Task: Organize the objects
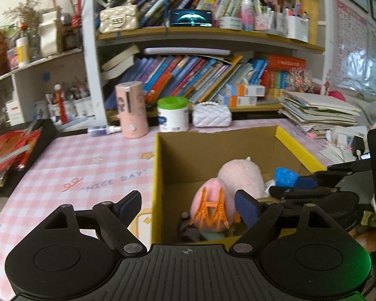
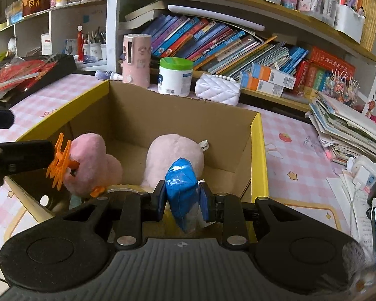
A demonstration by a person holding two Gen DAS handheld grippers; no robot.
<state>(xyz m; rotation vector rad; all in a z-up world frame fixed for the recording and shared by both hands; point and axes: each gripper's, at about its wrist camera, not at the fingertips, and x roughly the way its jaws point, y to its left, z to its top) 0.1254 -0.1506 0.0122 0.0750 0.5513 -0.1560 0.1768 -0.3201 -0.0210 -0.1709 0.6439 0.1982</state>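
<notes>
Plastic bag (image 2: 181, 188), blue, light and crinkly, sits squeezed mid-body in the right tool (image 2: 182, 198) above the box (image 2: 259, 155); the left tool (image 1: 188, 203) gapes wide, empty, over the plush toys (image 1: 240, 175).

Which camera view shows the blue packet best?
The right wrist view: the blue packet sits large and central, clamped between the right gripper pads above the cardboard box. The left wrist view shows only its small tip at the right.
</notes>
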